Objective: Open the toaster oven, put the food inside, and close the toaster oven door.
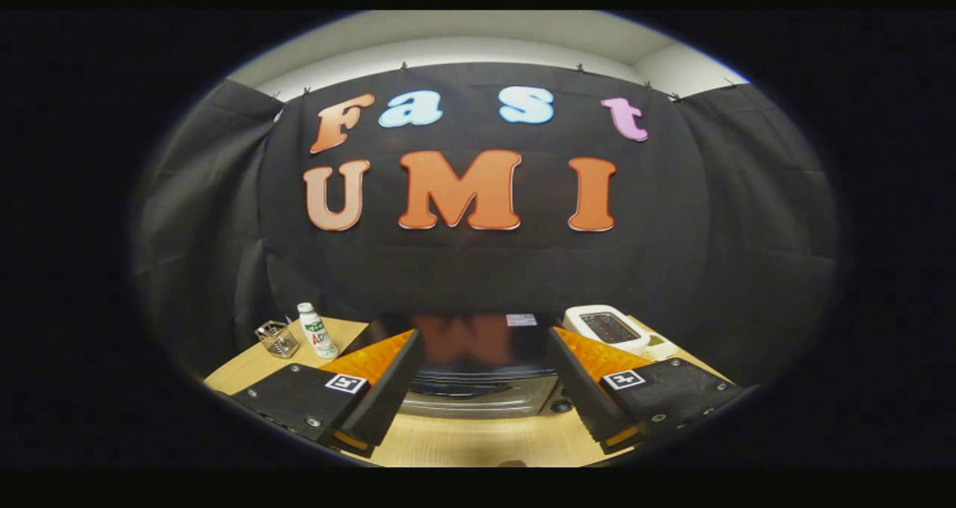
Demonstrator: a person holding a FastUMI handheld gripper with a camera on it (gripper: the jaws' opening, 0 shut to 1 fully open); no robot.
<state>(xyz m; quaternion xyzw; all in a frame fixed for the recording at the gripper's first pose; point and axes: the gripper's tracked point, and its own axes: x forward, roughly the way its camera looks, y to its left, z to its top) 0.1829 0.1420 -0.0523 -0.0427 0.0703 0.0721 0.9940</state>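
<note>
Currently the gripper (478,388) holds its fingers wide and empty above the wooden table (463,441), with the black glossy-topped, silver-fronted toaster oven (478,366) at 12 o'clock between them, so a misjudged descent risks striking its top instead of the door handle.

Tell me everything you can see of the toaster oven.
The toaster oven sits on the wooden table, just ahead of the open gripper and framed between its two fingers without touching them. Its top is flat, dark and glossy, mirroring the wall behind, with a small pale sticker near the back edge. Below, a silvery metal front band and a round knob at the lower right show. The door looks closed, though most of the front is hidden.
</note>
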